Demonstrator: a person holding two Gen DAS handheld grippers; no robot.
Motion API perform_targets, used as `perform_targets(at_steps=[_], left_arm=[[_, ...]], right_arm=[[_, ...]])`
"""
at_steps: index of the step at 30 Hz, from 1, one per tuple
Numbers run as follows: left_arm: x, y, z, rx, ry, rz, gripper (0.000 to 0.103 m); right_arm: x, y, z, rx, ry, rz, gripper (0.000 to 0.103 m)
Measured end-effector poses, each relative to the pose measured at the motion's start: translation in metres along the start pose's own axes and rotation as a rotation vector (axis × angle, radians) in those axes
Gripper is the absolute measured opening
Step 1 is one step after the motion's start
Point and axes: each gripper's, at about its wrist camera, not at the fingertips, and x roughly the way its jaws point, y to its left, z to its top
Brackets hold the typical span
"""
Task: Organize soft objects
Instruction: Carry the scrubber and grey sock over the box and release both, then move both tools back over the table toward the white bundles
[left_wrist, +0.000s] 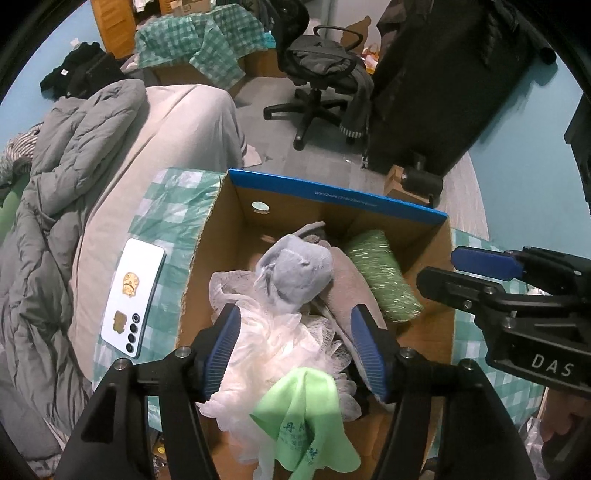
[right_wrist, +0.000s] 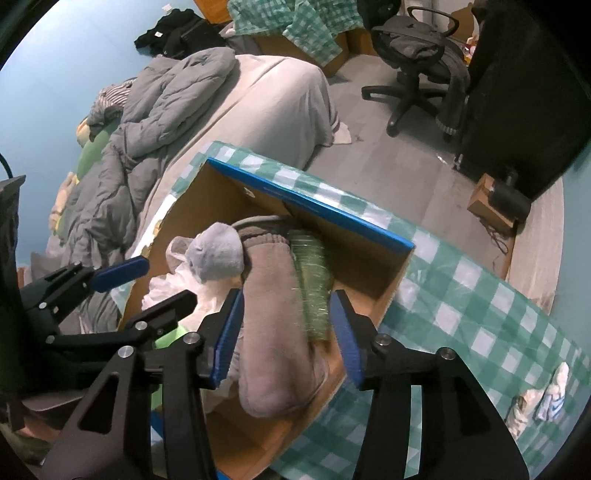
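An open cardboard box (left_wrist: 332, 192) with a blue rim stands on a green checked cloth (right_wrist: 461, 295). Inside lie a grey-blue balled sock (left_wrist: 299, 269), a glittery green scrubber (left_wrist: 384, 273), a long brownish sock (right_wrist: 273, 350), a white mesh puff (left_wrist: 266, 354) and a light green cloth (left_wrist: 306, 413). My left gripper (left_wrist: 297, 350) hangs open over the box, with the puff and green cloth between its fingers and not clamped. My right gripper (right_wrist: 287, 336) is open over the box's right half. The brownish sock and scrubber (right_wrist: 312, 284) lie loose between its fingers.
A white phone (left_wrist: 133, 295) lies on the checked cloth left of the box. Crumpled small items (right_wrist: 546, 398) sit on the cloth at far right. A bed with a grey duvet (left_wrist: 55, 184) is to the left, an office chair (left_wrist: 317, 66) beyond.
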Motion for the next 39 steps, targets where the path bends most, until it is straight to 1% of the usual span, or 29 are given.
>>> perform_targets(at_steps=[5, 8, 18, 23, 25, 32, 39], left_arm=[[-0.009, -0.005, -0.004, 0.0, -0.01, -0.004, 0.064], [-0.014, -0.01, -0.007, 0.003, -0.015, -0.009, 0.064], [-0.026, -0.032, -0.016, 0.042, -0.03, 0.006, 0.064], [-0.032, -0.046, -0.022, 0.064, -0.037, 0.005, 0.068], [-0.033, -0.052, -0.025, 0.073, -0.036, 0.003, 0.068], [-0.033, -0.077, -0.031, 0.092, -0.02, -0.015, 0.068], [-0.031, -0.11, -0.036, 0.132, -0.008, -0.036, 0.069]], right_arm=[[-0.009, -0.007, -0.008, 0.023, -0.009, 0.001, 0.05], [-0.015, -0.01, -0.012, 0.027, -0.016, -0.008, 0.053], [-0.036, -0.028, -0.032, 0.043, -0.027, -0.032, 0.054], [-0.046, -0.04, -0.043, 0.048, -0.032, -0.066, 0.055], [-0.051, -0.046, -0.048, 0.056, -0.033, -0.077, 0.057], [-0.067, -0.072, -0.068, 0.082, -0.039, -0.125, 0.06], [-0.084, -0.105, -0.089, 0.131, -0.039, -0.162, 0.061]])
